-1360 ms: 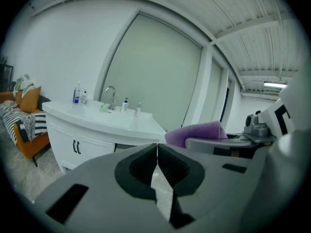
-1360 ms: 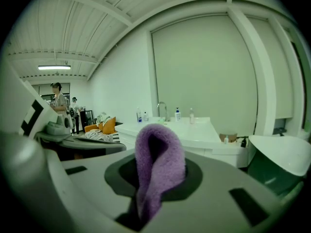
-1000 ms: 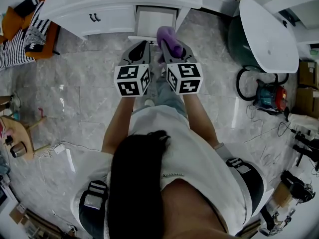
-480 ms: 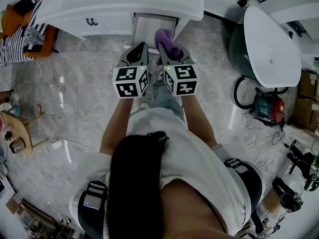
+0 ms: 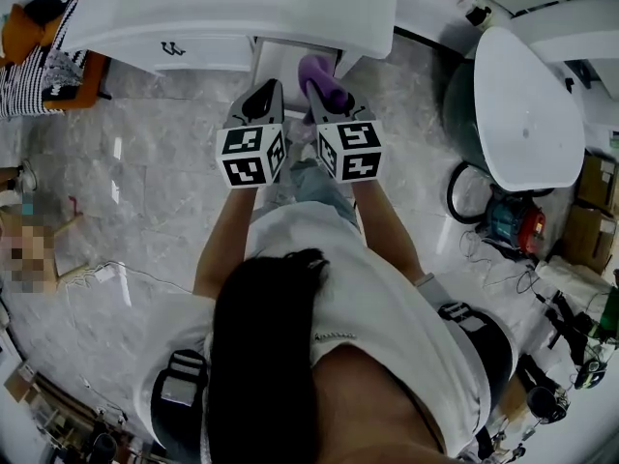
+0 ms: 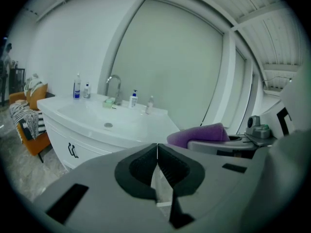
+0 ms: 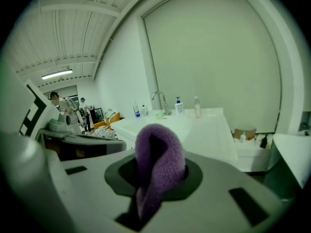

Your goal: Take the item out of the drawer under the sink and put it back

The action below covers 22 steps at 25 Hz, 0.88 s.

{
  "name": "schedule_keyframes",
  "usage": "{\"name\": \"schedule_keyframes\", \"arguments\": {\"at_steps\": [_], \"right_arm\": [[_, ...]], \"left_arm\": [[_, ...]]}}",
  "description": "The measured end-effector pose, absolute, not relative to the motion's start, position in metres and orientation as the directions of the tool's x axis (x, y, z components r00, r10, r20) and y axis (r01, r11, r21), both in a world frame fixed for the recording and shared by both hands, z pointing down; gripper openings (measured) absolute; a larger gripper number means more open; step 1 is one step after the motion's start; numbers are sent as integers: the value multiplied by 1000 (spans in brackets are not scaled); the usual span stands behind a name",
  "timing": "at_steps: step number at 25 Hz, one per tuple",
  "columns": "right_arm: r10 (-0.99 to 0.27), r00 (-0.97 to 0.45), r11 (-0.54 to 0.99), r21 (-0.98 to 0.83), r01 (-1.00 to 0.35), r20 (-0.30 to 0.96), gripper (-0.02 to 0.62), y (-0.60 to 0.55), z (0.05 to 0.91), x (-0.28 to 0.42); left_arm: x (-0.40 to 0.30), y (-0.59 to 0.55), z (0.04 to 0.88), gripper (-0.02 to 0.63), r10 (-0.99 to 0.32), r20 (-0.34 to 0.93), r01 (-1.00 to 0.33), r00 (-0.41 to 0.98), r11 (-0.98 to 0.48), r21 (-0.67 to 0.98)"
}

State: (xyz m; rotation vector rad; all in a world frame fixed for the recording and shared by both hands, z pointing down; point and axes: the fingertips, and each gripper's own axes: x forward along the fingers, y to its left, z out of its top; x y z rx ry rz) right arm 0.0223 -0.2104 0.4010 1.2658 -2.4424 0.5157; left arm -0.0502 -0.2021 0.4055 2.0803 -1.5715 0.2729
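Note:
A purple cloth (image 5: 319,72) is folded and clamped in my right gripper (image 5: 327,91), which is shut on it; in the right gripper view the purple cloth (image 7: 158,160) sticks up from between the jaws of the right gripper (image 7: 154,181). It hangs just in front of the open white drawer (image 5: 280,61) under the sink counter (image 5: 242,8). My left gripper (image 5: 269,89) is beside it on the left. In its own view the left gripper (image 6: 157,153) is shut with nothing in it, and the cloth (image 6: 200,132) shows at the right.
The vanity's door with a dark handle (image 5: 172,48) lies left of the drawer. A faucet (image 6: 112,84) and several bottles (image 6: 77,86) stand on the counter. A white tub (image 5: 527,104) and a vacuum (image 5: 508,222) are to the right, an orange seat (image 5: 39,37) to the left.
Both grippers have moved forward toward the vanity, the right one carrying the purple cloth. The counter's edge now covers more of the open drawer.

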Motion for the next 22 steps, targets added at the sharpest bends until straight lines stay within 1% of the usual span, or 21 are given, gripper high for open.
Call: {"name": "schedule_keyframes", "arguments": {"at_steps": [6,15,22], "right_arm": [[-661,-580,573,-178,-800,476,71,-234,411,26],[-612,-636,640,-177,-747,469,71,-263,411,20],[-598,-647,645,-196,-739,472,71,-268,416,22]], "left_arm": [[-42,-228,409,9,-842,466,-951,271,-159,265],[-47,-256,418,9,-854,474,-961,213,-96,259],[-49,-261,423,9,-852,488,-965,191,-70,254]]}}
